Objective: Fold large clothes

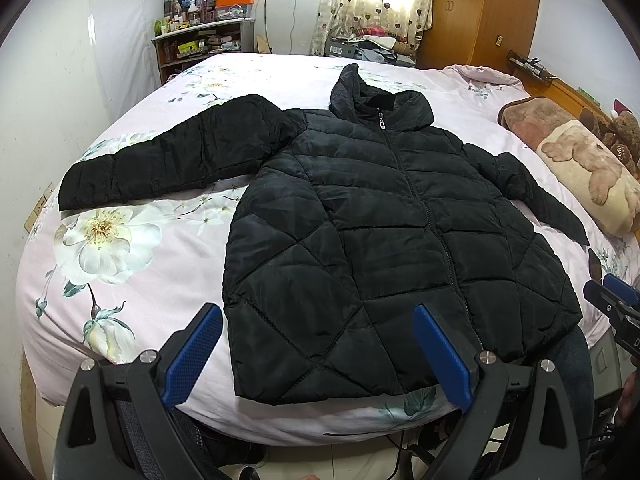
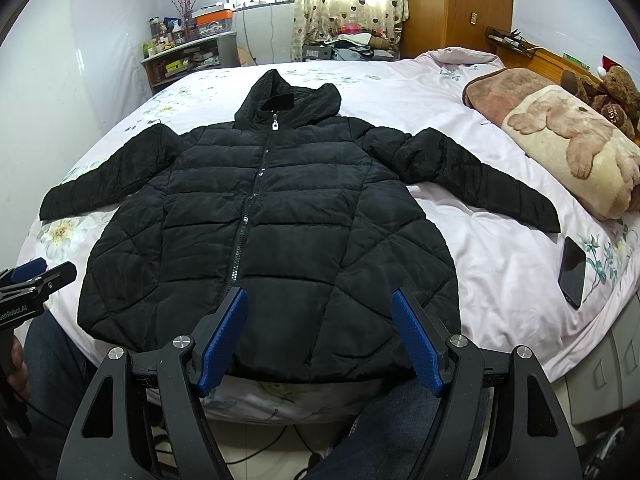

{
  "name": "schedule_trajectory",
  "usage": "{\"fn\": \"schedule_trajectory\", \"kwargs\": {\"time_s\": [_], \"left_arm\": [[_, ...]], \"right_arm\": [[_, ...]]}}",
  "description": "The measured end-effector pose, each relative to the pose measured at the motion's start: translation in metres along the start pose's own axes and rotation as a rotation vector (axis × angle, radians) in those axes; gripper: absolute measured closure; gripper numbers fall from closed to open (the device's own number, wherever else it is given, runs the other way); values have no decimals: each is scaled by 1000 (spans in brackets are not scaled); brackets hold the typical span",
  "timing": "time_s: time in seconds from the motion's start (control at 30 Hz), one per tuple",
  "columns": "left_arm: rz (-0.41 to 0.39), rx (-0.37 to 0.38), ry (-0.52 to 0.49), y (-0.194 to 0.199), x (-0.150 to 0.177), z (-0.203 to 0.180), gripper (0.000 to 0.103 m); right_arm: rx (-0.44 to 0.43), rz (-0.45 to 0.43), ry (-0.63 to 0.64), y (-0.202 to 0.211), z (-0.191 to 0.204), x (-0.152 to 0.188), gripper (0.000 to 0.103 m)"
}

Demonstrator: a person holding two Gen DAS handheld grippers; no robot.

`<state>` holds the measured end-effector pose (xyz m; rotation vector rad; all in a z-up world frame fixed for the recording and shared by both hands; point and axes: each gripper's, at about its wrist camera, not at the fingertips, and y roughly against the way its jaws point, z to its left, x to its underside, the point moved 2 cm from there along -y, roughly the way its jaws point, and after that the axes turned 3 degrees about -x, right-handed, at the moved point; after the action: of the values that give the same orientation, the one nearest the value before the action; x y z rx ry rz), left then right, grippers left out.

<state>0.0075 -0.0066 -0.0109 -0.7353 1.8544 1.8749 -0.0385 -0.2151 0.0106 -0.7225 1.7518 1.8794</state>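
Note:
A black quilted hooded jacket [image 1: 380,220] lies flat and zipped, front up, on the bed, both sleeves spread out; it also shows in the right wrist view [image 2: 272,216]. Its hem is at the near bed edge. My left gripper [image 1: 318,320] is open and empty, held above the hem's left part. My right gripper [image 2: 320,304] is open and empty, above the hem's right part. The right gripper also shows at the left view's right edge [image 1: 612,304], and the left gripper at the right view's left edge [image 2: 36,280].
The bed has a pink floral sheet [image 1: 120,280]. A dark phone [image 2: 573,272] lies on the sheet right of the jacket. A rolled bear blanket [image 2: 576,148] and plush bears [image 2: 612,92] sit at the right. A shelf [image 1: 200,44] and wardrobe [image 1: 480,12] stand behind.

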Motion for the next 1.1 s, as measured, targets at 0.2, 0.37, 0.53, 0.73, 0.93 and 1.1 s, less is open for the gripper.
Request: {"fn": "schedule_trajectory", "kwargs": {"time_s": [0.2,0.37,0.53,0.73,0.93,1.1], "left_arm": [[-1,0,0,0,0,-1,6],[0,1,0,1,1,-1,6],[1,-1,1,0,1,-2,6],[3,2,1,1,2,-3,6],[10,4,-2,0,5,-7,6],[15,7,2,-6,4,-4,6]], "right_arm": [[0,0,0,0,0,0,29],[0,0,0,0,0,-1,29],[0,0,0,0,0,-1,29],[0,1,1,0,-1,-2,29],[-1,3,0,-3,0,-1,29],[-2,11,3,-8,8,0,29]]}}
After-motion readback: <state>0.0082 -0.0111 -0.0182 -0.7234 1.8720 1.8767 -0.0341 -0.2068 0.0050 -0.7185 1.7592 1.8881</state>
